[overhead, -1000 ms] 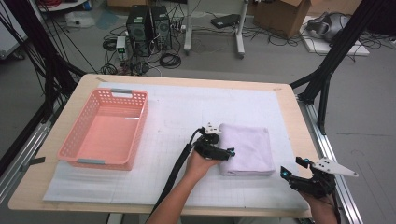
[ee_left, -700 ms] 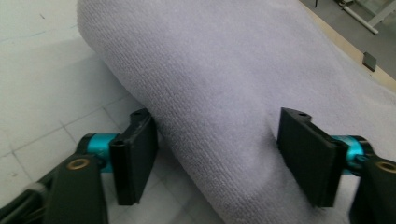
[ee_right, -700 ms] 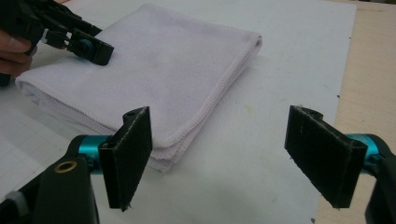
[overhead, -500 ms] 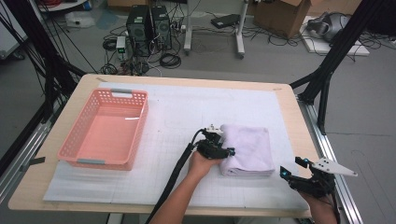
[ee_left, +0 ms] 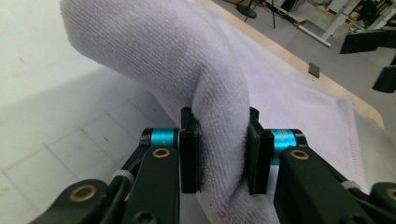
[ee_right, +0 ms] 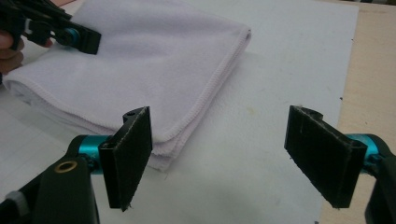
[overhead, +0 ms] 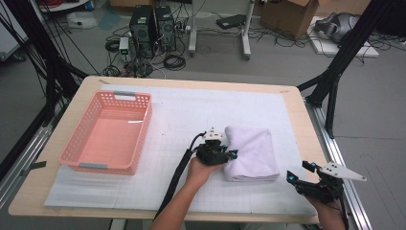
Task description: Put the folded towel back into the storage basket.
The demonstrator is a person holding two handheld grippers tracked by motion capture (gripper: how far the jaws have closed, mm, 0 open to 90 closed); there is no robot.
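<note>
- The folded white towel (overhead: 252, 154) lies right of centre in the high view, on the white mat (overhead: 191, 115) that covers the table (overhead: 292, 96)
- The left gripper (overhead: 225, 152) sits at the towel's left edge; its jaws have just been closing, and in the left gripper view the two pads pinch a raised fold of the towel (ee_left: 219, 121) between them
- So the grasp looks made: the cloth bulges up over the jaws while the rest of the towel rests flat on the mat
- The right gripper (overhead: 300, 173) hovers at the lower right of the high view, near the towel's near corner but apart from it; in the right gripper view its jaws stand spread wide with nothing between them, the towel (ee_right: 140, 70) lying beyond them
- The pink basket (overhead: 109, 132) at the left of the high view is empty
- Judging by this, lifting the towel and carrying it across to the basket is probably what remains; nothing has been placed yet
</note>
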